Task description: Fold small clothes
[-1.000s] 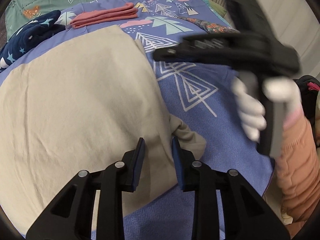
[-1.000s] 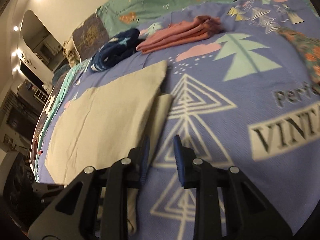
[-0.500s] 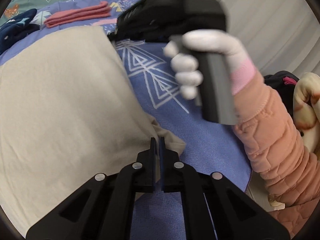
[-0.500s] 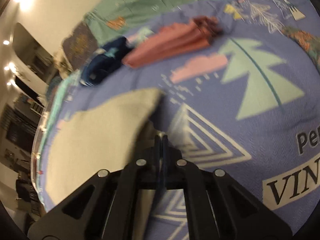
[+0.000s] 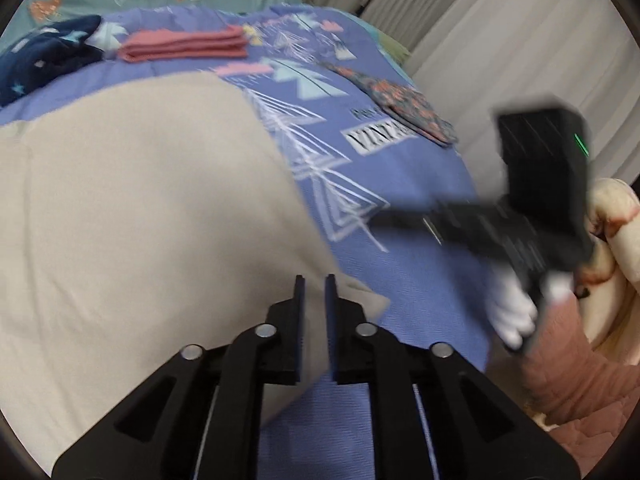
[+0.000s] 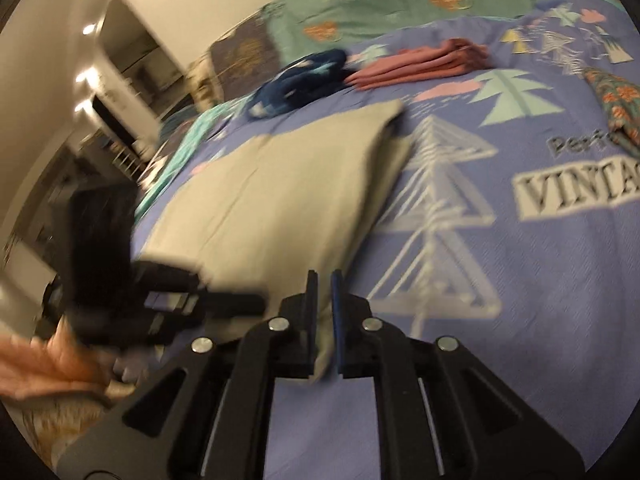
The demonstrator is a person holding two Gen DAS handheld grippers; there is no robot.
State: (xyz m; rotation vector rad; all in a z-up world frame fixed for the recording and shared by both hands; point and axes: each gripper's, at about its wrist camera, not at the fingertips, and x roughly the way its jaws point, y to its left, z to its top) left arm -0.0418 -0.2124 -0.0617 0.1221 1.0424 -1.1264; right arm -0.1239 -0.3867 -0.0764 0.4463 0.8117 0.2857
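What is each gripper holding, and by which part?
Both jaws stand slightly apart around the beige cloth garment: left gripper and right gripper at its near edge. Firm grip unclear.

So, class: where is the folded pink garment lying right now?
In both wrist views the folded pink garment lies at the far end of the purple blanket, beside the navy star-print garment and beyond the beige cloth.
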